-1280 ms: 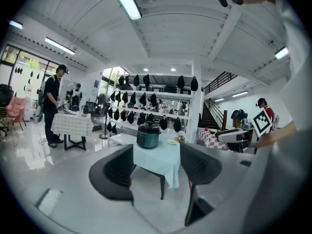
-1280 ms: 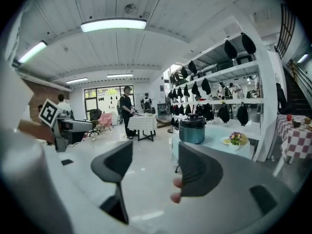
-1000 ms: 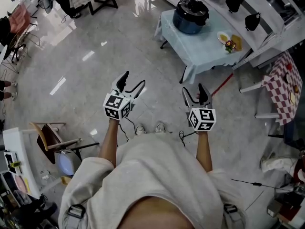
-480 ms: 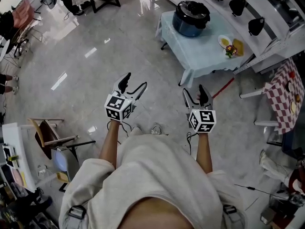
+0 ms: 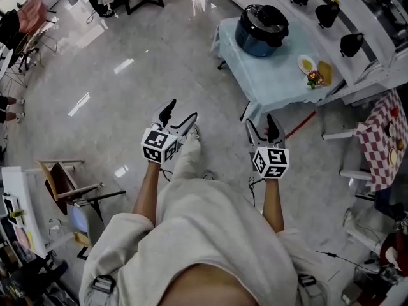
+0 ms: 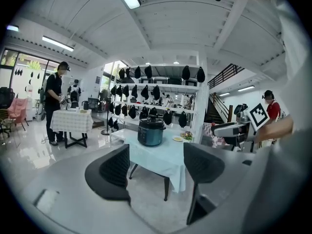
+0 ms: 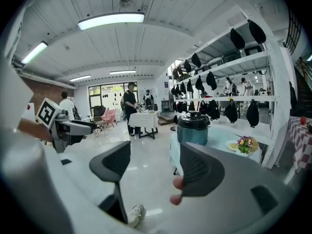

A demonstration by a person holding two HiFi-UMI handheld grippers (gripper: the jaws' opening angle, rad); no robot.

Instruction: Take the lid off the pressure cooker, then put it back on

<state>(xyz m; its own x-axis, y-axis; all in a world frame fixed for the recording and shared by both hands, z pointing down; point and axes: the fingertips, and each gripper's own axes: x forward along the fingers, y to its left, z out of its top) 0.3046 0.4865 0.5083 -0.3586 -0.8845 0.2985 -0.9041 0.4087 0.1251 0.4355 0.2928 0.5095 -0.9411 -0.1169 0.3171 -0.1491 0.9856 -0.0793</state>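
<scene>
A dark blue pressure cooker (image 5: 261, 30) with its black lid (image 5: 268, 16) on stands on a small table with a pale blue cloth (image 5: 274, 75), some way ahead of me. It also shows in the left gripper view as the cooker (image 6: 150, 132) and in the right gripper view as the cooker (image 7: 193, 129). My left gripper (image 5: 176, 114) and right gripper (image 5: 262, 125) hang over the floor, well short of the table. Both are open, with nothing between their jaws.
A small plate (image 5: 306, 63) and a flower posy (image 5: 315, 78) lie on the cloth beside the cooker. White shelves with black kettles (image 5: 338, 11) run behind the table. A checkered table (image 5: 382, 132) stands to the right, a chair (image 5: 67, 183) to my left, and people (image 6: 54, 101) stand farther off.
The table and cooker have shifted a little to the right in the head view. A leg and shoe have swung forward between the grippers. Both grippers stay open and level.
</scene>
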